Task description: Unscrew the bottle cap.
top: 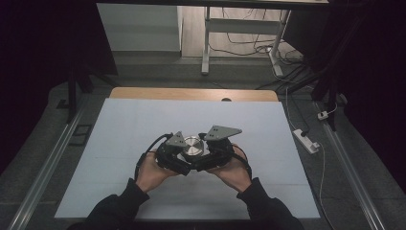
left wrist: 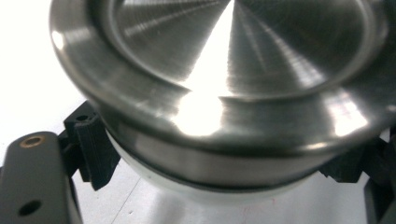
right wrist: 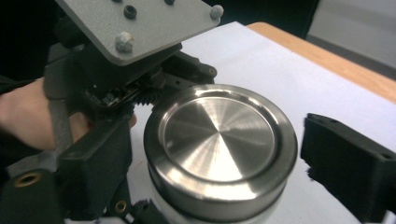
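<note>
A round jar with a brushed-metal lid stands on the white tabletop between both hands. My left gripper comes in from the left and is shut on the jar. In the left gripper view its ribbed fingers press on the white body just under the lid. My right gripper comes in from the right. In the right gripper view its jaws straddle the lid. A gap shows between the right-hand finger and the rim, so it is open.
The left gripper's grey plate and the hand holding it sit close behind the jar. A wooden strip edges the table's far side. Beyond lie desk legs, cables and a power strip on the floor.
</note>
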A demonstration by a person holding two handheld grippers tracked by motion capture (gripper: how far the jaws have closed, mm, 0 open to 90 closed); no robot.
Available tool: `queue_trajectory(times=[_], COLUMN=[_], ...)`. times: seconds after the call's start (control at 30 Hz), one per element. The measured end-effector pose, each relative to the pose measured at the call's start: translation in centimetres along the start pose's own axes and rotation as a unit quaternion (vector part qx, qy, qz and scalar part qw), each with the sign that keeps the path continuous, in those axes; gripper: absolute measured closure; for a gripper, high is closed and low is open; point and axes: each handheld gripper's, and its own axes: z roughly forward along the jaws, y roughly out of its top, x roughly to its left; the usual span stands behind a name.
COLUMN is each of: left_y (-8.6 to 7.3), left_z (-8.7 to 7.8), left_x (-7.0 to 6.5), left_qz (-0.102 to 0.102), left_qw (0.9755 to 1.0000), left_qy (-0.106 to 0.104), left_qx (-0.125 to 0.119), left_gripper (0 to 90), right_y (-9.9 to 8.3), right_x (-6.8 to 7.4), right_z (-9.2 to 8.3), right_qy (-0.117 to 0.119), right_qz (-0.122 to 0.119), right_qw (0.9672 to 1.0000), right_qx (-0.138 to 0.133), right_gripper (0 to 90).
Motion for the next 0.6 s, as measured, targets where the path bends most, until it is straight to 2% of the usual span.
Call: queue_trajectory(times=[0.07, 0.13, 0.2, 0.23, 0.3, 0.33, 0.37, 0.47, 0.5, 0.57, 0.6], left_y=[0.0, 0.1, 0.0, 0.0, 0.0, 0.0, -0.1, -0.1, 0.0, 0.0, 0.1], left_z=[0.0, -0.1, -0.1, -0.2, -0.2, -0.2, -0.2, -0.1, -0.1, 0.0, 0.0], left_x=[-0.1, -0.1, 0.0, 0.1, 0.0, 0.0, 0.0, -0.2, -0.2, -0.5, -0.6], left_qz=[0.003, 0.006, 0.01, 0.017, 0.025, 0.03, 0.035, 0.057, 0.068, 0.08, 0.088], left_qw=[1.0, 1.0, 0.9998, 0.9994, 0.9988, 0.9983, 0.9976, 0.9946, 0.9931, 0.9907, 0.9894], left_qy=[-0.002, -0.008, -0.018, -0.031, -0.042, -0.05, -0.06, -0.087, -0.096, -0.109, -0.115], left_qx=[0.001, 0.001, -0.005, -0.005, -0.005, -0.002, -0.002, 0.004, 0.007, 0.008, 0.011], left_gripper=[15.5, 15.5, 15.5, 15.5, 15.5, 15.5, 15.5, 15.5, 15.5, 15.5, 15.5], right_y=[-0.2, -0.2, -0.1, -0.1, -0.1, -0.1, -0.2, -0.4, -0.4, -0.7, -0.7], right_x=[0.3, 0.3, 0.0, -0.1, -0.6, -0.6, -1.1, -2.1, -2.1, -2.7, -2.9], right_z=[0.0, 0.0, -0.2, -0.3, -0.6, -0.6, -0.7, -0.9, -0.9, -1.1, -1.2], right_qy=[-0.009, -0.008, 0.003, 0.011, 0.046, 0.046, 0.08, 0.142, 0.142, 0.186, 0.197], right_qz=[-0.008, -0.009, -0.005, -0.004, -0.015, -0.015, -0.028, -0.041, -0.041, -0.056, -0.061], right_qw=[0.9999, 0.9999, 0.9999, 0.9999, 0.9988, 0.9988, 0.9964, 0.989, 0.989, 0.981, 0.9785], right_qx=[-0.01, -0.011, -0.011, -0.011, -0.004, -0.004, -0.001, 0.001, 0.001, -0.003, -0.003], right_gripper=[19.2, 19.3, 19.4, 19.4, 19.5, 19.5, 19.5, 19.5, 19.5, 19.5, 19.5])
